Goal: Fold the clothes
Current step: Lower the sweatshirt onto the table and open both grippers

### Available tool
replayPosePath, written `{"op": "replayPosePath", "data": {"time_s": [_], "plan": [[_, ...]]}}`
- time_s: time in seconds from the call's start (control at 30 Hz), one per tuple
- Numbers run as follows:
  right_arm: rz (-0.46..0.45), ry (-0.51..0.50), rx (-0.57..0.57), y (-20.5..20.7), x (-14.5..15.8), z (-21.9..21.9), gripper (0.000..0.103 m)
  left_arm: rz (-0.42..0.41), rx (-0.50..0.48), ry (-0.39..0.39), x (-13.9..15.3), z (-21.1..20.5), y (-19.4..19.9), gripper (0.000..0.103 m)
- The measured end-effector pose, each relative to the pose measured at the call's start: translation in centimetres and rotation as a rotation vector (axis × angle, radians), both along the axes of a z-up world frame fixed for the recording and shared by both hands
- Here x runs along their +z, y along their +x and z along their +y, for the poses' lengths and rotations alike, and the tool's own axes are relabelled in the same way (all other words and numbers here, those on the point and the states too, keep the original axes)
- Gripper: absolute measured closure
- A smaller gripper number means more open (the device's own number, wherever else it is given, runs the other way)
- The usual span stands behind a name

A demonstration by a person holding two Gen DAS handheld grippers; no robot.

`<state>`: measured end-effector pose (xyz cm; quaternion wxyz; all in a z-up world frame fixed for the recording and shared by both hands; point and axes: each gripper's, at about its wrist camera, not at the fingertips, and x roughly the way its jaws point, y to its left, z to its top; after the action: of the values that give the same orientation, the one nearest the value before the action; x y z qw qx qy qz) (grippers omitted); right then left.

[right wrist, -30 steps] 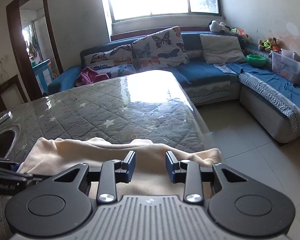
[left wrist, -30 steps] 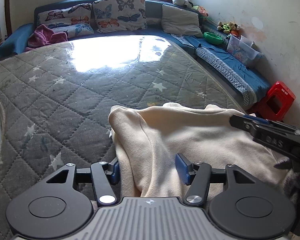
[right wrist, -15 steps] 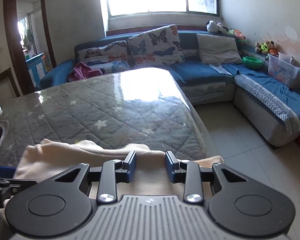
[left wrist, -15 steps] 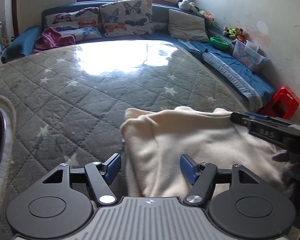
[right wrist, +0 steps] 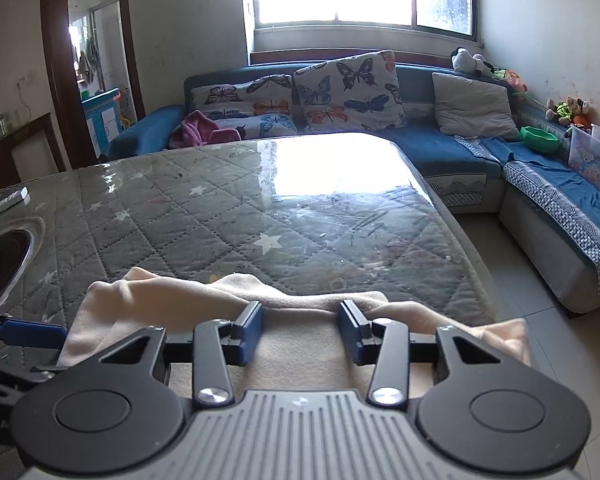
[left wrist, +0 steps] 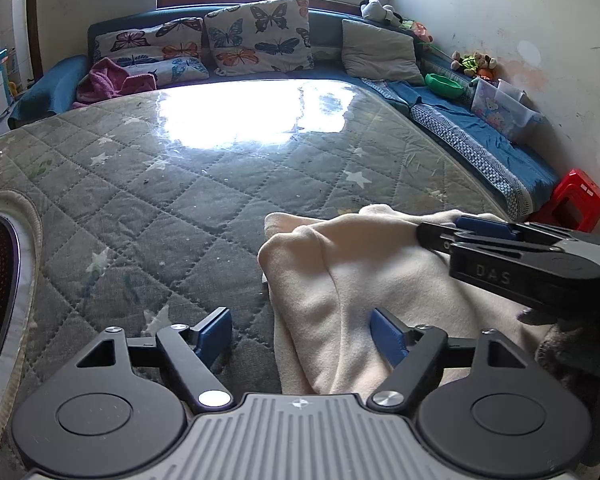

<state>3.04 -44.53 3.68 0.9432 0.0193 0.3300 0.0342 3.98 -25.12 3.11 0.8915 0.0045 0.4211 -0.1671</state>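
Cream garment [left wrist: 352, 280]: soft fleece-like cloth, partly folded, lying on the near right part of the quilted grey table [left wrist: 172, 208] under a glossy clear cover, close to the table's right-hand edge. Long axis: running side to side across both views, from a bunched rounded corner at the left to a loose end at the right that reaches the table edge in the right wrist view. Left hand-held gripper [left wrist: 300, 338]: fingers spread wide, nothing pinched; left finger over bare quilt, right finger resting on or just above the cloth; the garment's left edge between the two, cloth extending from 12 toward 2 o'clock. Right hand-held gripper [right wrist: 300, 322]: fingers spread, a ridge of cloth lying just ahead at 12 o'clock, flat cloth beneath; contact with that ridge not clear enough to call. Same tool seen from the left wrist view at 2 o'clock, lying over the garment's far right portion. Nearer hand: left for the bunched left corner, right for the far fold line and right end. Judgement: next fold likely hinges on taking the near or left edge and carrying it across the short axis. Beyond the table: blue sofa [right wrist: 452, 152] with butterfly cushions [right wrist: 348, 88]; red stool [left wrist: 572, 204] on the floor at right.
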Motion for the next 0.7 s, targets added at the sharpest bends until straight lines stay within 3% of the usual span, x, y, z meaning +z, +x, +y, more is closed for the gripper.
{"op": "replayPosePath", "data": {"time_s": [0.1,0.17,0.3,0.53,0.7], "plan": [[-0.007,-0.010,0.013,0.0,0.1,0.4,0.052,-0.007,-0.008,0.013,-0.2,-0.1,-0.2,0.011],[-0.013,-0.009,0.027,-0.1,0.3,0.6,0.042,-0.017,-0.011,0.023,-0.4,-0.1,-0.4,0.010],[-0.024,-0.034,0.055,-0.1,0.4,1.3,0.036,-0.022,-0.010,0.033,-0.7,0.1,-0.6,0.001],[-0.004,-0.086,0.077,1.1,0.1,2.7,0.013,-0.040,-0.022,0.033,-0.9,0.3,-0.9,0.000],[0.011,-0.135,0.094,1.9,0.1,3.8,0.009,-0.048,-0.037,0.024,-1.1,0.8,-1.3,0.000]]}}
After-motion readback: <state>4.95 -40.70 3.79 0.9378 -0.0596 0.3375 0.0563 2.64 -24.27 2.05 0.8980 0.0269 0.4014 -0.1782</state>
